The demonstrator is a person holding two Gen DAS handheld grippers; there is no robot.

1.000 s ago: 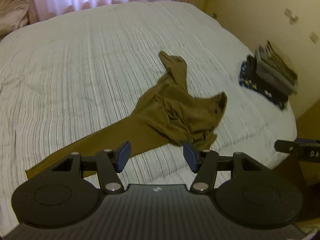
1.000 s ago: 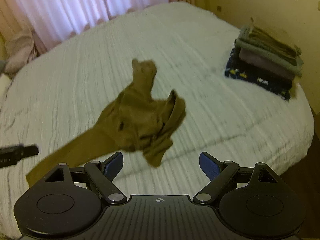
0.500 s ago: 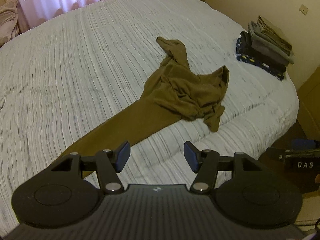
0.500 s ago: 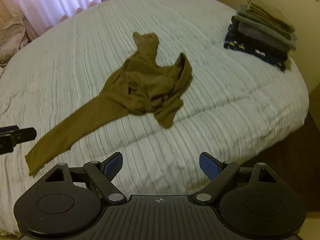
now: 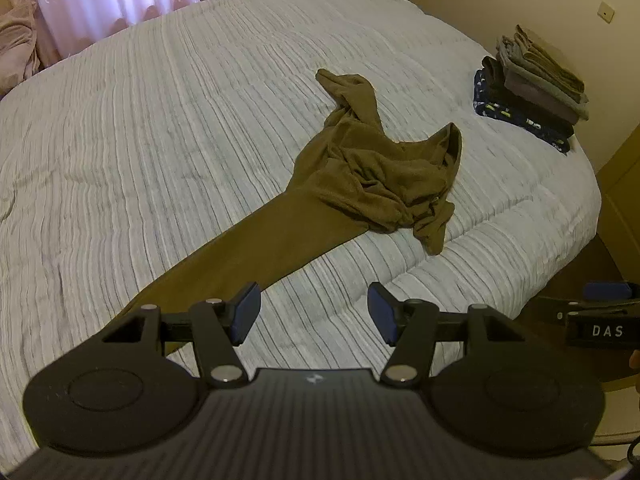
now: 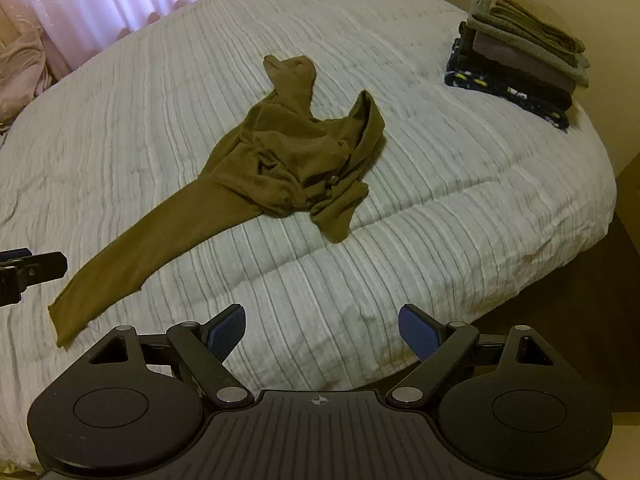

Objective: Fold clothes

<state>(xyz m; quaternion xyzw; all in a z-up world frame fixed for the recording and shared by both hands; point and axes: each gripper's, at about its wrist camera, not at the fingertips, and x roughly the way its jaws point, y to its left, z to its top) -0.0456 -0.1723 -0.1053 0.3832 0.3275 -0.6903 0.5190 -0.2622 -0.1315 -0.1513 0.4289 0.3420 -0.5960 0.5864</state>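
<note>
A brown pair of trousers [image 5: 372, 168] lies crumpled on the bed, one leg stretched flat toward the near left edge; it also shows in the right wrist view [image 6: 288, 160]. My left gripper [image 5: 314, 312] is open and empty, above the near bed edge, just right of the stretched leg's end. My right gripper [image 6: 322, 334] is open and empty, held back from the bed's near edge. The right gripper's tip shows at the right of the left wrist view [image 5: 592, 312]; the left gripper's tip shows at the left of the right wrist view [image 6: 32, 268].
The bed has a white ribbed cover [image 5: 160, 140] [image 6: 440, 184]. A stack of folded clothes [image 5: 532, 88] [image 6: 520, 56] sits at the bed's far right corner. Curtains [image 6: 100, 0] hang behind. A pink bundle [image 6: 20, 72] lies far left. Dark floor [image 6: 580, 320] is to the right.
Both grippers have pulled back from the trousers toward the bed's near edge and stay open. The trousers, blurred a second ago, now lie still.
</note>
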